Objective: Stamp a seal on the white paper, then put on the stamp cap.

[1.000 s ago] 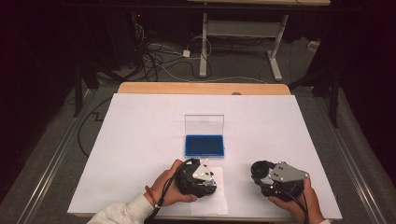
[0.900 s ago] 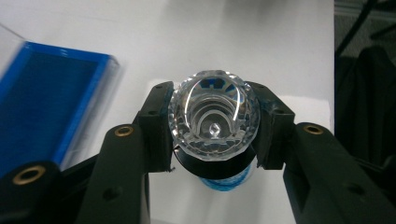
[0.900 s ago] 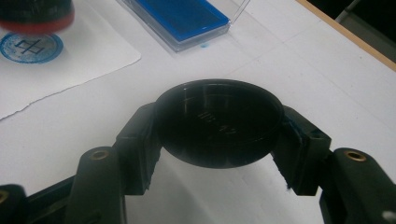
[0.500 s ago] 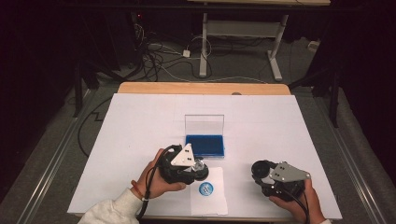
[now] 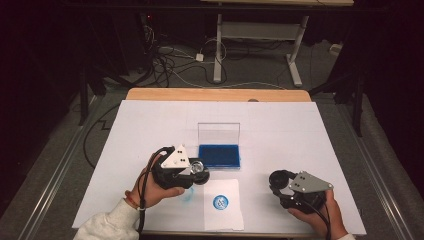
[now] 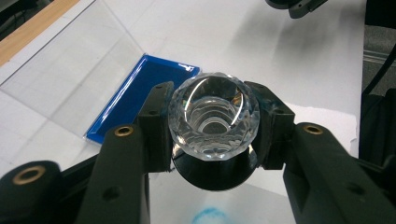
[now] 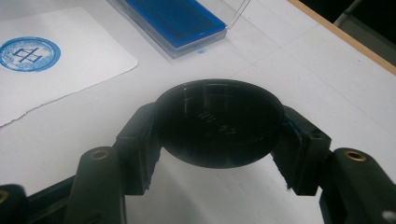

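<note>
Stamp [image 6: 212, 116], with its faceted clear knob and black base, is sitting clamped in the left claw [image 5: 197, 170], just near of the blue ink pad [image 5: 219, 155] at mid counter [image 5: 300, 130]. Its black cap [image 7: 218, 122] is being gripped by the right claw [image 5: 278, 180] at near right. Between them a paper slip [image 5: 223, 204] is lying, bearing a round blue print whose characters are too small to read.

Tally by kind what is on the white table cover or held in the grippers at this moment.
Stamp with crystal knob, in the left gripper: 1
Black round cap, in the right gripper: 1
Blue ink pad in clear open case: 1
Paper sheet bearing a blue round print: 1
Total: 4
</note>
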The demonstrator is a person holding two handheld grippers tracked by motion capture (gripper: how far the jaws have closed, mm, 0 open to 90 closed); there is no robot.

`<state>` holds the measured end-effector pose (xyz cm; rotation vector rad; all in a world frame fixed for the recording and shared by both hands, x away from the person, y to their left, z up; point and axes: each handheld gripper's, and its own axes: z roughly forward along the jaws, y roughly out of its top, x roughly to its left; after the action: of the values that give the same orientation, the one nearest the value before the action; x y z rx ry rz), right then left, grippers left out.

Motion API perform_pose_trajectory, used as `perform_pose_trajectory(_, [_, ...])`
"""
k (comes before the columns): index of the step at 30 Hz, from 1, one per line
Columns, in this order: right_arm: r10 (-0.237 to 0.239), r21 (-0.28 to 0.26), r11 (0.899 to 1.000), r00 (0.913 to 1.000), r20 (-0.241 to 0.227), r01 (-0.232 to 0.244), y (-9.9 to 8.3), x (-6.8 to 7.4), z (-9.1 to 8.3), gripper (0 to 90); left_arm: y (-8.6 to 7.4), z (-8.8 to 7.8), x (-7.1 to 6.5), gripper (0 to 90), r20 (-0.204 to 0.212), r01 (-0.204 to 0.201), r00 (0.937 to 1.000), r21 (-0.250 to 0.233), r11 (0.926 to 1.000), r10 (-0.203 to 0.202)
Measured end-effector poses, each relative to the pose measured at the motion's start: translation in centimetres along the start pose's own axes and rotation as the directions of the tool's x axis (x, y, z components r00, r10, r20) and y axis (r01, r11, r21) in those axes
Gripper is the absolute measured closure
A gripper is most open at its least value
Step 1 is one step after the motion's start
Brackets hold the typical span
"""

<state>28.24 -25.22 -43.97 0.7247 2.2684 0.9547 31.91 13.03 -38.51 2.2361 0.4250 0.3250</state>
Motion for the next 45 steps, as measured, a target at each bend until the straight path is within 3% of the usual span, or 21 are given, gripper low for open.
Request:
perform_pose_trajectory(10, [-0.002,0.001,1.000,1.0000,-0.003,0.002,0.0,-0.2,0.2,38.8,-0.9,-1.3,1.1,54.3,-0.027,0.041,0.9988,-0.026,0.9988,-0.042])
perform_pose_trajectory(14, [-0.005,0.005,1.000,0.9999,-0.010,0.005,0.0,-0.2,0.6,38.8,-1.2,-1.6,1.3,54.3,-0.057,0.057,0.9967,-0.016,0.9983,-0.057])
perform_pose_trajectory(19, [-0.010,-0.017,1.000,0.9997,-0.021,0.009,0.4,-0.1,0.7,38.8,-1.5,-1.9,1.5,54.3,-0.064,0.065,0.9958,-0.016,0.9978,-0.066])
perform_pose_trajectory(29, [-0.011,0.008,1.000,0.9994,-0.032,0.012,0.4,0.1,1.4,38.8,-1.9,-2.0,2.2,54.3,-0.103,0.087,0.9908,-0.016,0.9961,-0.088])
perform_pose_trajectory(36, [-0.021,0.020,1.000,0.9980,-0.060,0.023,0.5,0.4,2.2,38.8,-1.2,-1.8,2.7,54.3,-0.099,0.089,0.9906,-0.052,0.9946,-0.094])
perform_pose_trajectory(45, [0.024,-0.011,1.000,0.9944,-0.103,-0.026,2.0,0.9,3.4,38.8,0.8,-1.0,2.3,54.3,-0.071,0.056,0.9955,-0.097,0.9937,-0.063])
